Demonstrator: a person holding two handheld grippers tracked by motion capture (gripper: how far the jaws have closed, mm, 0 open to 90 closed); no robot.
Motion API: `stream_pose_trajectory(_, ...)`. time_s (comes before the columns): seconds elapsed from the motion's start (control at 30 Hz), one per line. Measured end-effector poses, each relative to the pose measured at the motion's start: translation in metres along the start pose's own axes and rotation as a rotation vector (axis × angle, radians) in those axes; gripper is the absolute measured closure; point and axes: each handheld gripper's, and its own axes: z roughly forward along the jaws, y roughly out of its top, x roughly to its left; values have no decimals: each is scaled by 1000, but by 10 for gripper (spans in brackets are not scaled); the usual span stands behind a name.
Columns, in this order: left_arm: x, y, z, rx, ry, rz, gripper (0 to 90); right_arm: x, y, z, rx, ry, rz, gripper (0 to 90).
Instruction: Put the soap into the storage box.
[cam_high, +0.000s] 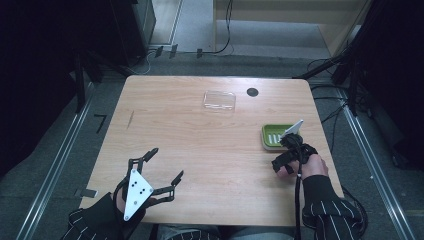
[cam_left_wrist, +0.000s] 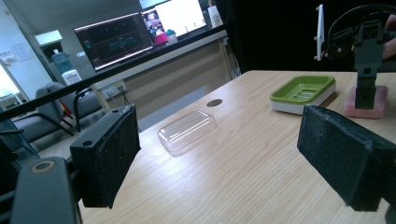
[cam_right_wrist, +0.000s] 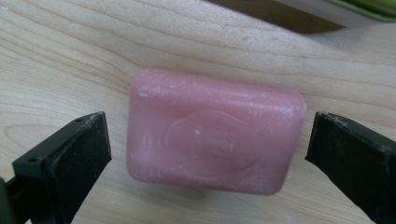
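The right tongs (cam_right_wrist: 210, 144) are straddling, jaws apart, the pink rectangular soap bar (cam_right_wrist: 212, 135) lying on the wooden tabletop (cam_high: 200, 140) beside the green plastic soap dish (cam_high: 274, 134); closing off-centre risks the slick bar squirting out. The left tongs (cam_high: 164, 165) are hovering apart, well away from the dish.

light: dim surround, lit table (cam_high: 200, 140) | glare: lid (cam_left_wrist: 187, 132) | blur: slight

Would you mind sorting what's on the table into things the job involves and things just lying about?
In the job:
pink soap bar, between the open jaws of the right gripper
green soap dish, right beside it

Lying about:
clear plastic lid
left gripper, open, idle
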Motion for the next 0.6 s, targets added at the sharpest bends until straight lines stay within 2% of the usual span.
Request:
stream_pose_trajectory(0.27,0,0,0,-3,1,-1,136,-5,1,9,24,33,27,0)
stream_pose_trajectory(0.37,0,0,0,-6,0,0,136,-7,1,11,16,61,27,0)
stream_pose_trajectory(0.6,0,0,-1,-6,3,2,136,-7,0,12,13,59,29,24)
